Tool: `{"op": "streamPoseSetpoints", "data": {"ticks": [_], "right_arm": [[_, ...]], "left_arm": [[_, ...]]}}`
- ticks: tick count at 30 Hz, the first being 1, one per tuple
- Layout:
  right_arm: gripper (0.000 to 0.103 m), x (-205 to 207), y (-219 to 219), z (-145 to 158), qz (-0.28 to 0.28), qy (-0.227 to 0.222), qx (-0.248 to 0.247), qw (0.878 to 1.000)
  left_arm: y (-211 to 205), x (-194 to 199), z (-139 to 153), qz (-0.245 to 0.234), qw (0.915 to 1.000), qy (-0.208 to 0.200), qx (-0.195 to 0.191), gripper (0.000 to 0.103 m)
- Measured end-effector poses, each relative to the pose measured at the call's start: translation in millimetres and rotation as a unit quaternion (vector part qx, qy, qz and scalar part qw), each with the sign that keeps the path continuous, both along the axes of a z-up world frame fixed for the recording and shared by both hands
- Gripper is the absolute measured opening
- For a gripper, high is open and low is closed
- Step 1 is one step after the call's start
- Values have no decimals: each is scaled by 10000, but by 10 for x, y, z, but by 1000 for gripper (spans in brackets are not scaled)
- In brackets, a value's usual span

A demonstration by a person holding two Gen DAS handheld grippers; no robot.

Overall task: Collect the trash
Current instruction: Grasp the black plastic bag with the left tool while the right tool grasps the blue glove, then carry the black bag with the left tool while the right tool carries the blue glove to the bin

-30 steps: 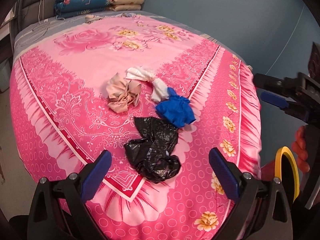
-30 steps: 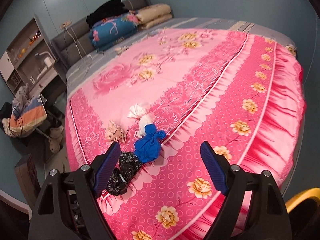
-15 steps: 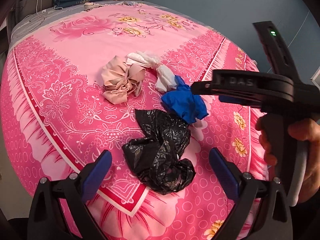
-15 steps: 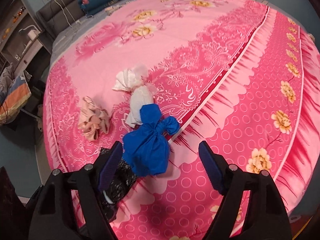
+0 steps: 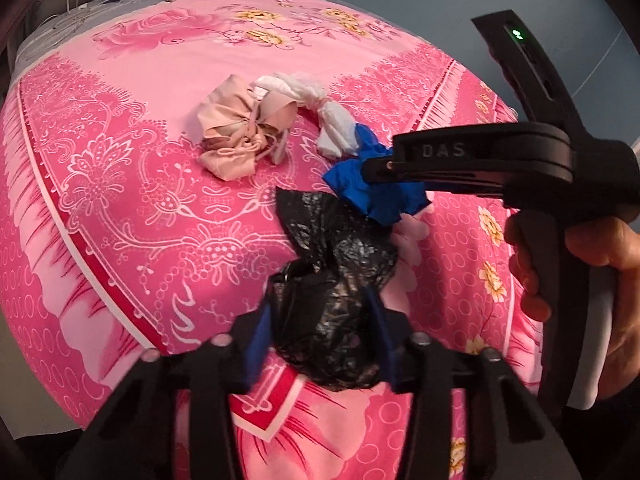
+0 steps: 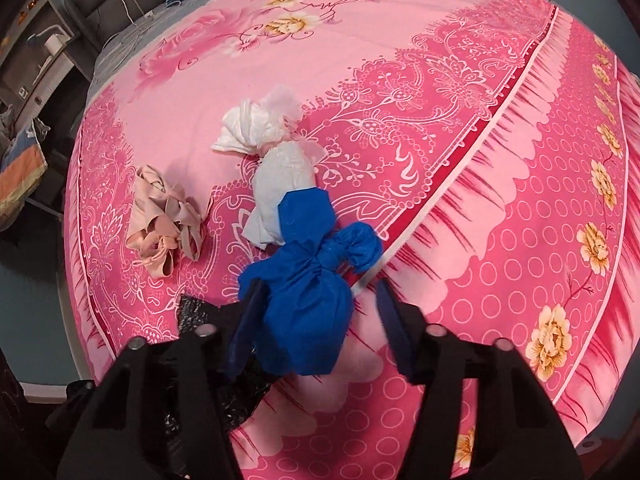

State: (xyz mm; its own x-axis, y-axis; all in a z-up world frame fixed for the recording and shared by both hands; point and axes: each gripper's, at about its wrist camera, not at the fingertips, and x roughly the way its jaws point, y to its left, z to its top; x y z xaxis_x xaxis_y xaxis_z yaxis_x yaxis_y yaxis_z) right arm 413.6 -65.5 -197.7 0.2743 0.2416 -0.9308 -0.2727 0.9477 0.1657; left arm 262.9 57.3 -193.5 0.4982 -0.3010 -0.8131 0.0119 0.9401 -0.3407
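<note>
So this is the grab step of the trash pickup, both hands at once. Four knotted bags sit on the pink floral bedspread, bunched near the foot end.

Going left to right in the left wrist view: the crumpled beige plastic bag is untouched, with the white knotted plastic bag just beside it, also untouched. Then the crinkly black plastic bag, which sits between the blue pads of the left gripper. Those jaws have just been closing, and both pads look pressed into the bag's sides, so I'd call that a pinch. It's motion-blurred though, so I can't swear how firm it is.

Further right, the blue knotted plastic bag touches the white one and lies between the fingers of the right gripper. Those jaws have just been closing too. The left pad is on the bag, but there's bedspread showing between the bag and the right pad, so not gripped yet.

Next move as I see it: the right one finishes squeezing, then both lift straight up. Thin plastic slips, so grab the bulk, not a loose fold.
</note>
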Motion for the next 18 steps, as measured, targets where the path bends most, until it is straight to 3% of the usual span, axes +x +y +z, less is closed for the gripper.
{"op": "streamPoseSetpoints", "data": {"ticks": [3, 6, 12, 18], "right_arm": [[24, -14, 29, 20, 0, -68, -57, 10000], [18, -27, 44, 36, 34, -77, -41, 10000], [13, -70, -47, 170, -32, -28, 300, 9995], [12, -171, -271, 521, -262, -371, 531, 9976]], "left_arm": [[-33, -25, 36, -80, 9999, -63, 58, 27], [-45, -56, 72, -117, 9999, -95, -14, 25], [-51, -180, 187, -263, 9991, -278, -206, 25], [-79, -320, 358, -460, 9971, -543, -272, 25]]}}
